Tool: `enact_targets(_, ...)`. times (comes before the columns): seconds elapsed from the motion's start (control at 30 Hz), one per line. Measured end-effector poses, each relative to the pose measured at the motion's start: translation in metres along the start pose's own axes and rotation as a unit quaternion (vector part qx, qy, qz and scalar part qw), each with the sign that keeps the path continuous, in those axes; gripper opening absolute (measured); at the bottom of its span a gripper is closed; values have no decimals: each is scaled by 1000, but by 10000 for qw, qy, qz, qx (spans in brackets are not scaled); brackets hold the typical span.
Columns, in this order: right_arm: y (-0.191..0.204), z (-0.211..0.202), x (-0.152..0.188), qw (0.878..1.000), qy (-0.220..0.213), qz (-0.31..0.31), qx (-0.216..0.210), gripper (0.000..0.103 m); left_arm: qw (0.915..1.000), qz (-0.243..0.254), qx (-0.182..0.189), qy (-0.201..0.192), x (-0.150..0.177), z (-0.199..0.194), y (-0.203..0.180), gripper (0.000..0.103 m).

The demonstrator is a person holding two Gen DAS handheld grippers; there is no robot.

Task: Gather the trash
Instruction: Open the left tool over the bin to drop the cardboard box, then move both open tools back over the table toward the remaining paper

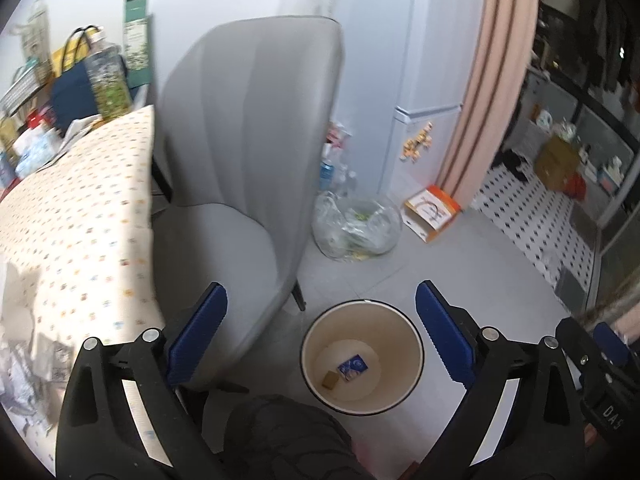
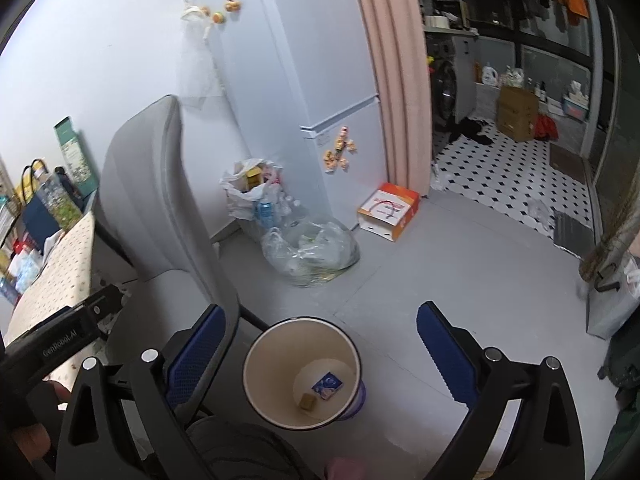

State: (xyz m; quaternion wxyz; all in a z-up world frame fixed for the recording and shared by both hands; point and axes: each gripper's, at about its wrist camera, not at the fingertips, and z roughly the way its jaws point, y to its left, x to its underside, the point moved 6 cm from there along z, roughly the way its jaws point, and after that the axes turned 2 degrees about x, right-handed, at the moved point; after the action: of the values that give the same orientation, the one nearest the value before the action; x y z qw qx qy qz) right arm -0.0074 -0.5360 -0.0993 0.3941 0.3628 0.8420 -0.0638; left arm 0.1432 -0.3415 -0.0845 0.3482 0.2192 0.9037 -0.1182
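A cream round trash bin stands on the grey floor below both grippers; it also shows in the right wrist view. In its bottom lie a small blue-and-white wrapper and a small tan piece. My left gripper is open and empty above the bin. My right gripper is open and empty above the bin too. Crumpled paper scraps lie on the patterned table at the left.
A grey padded chair stands just left of the bin. A table with a dotted cloth is further left. A clear full plastic bag, an orange box and a white fridge stand behind.
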Motion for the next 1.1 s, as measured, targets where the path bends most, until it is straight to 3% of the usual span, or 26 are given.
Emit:
enact_targets(0.4, 67, -39, 4, 9968, -251, -551, -522, 95, 9964, -512, -383, -562, 5, -67, 75, 96)
enact_targets(0.83, 159, -98, 18, 9858, -671, -1283, -854, 95, 9829, -1312, -554, -1168, 25, -137, 170, 97)
enact_targets(1.1, 202, -122, 31, 9791, -755, -1568, -1051, 95, 9753, -1632, -681, -1325, 42, -163, 213, 97)
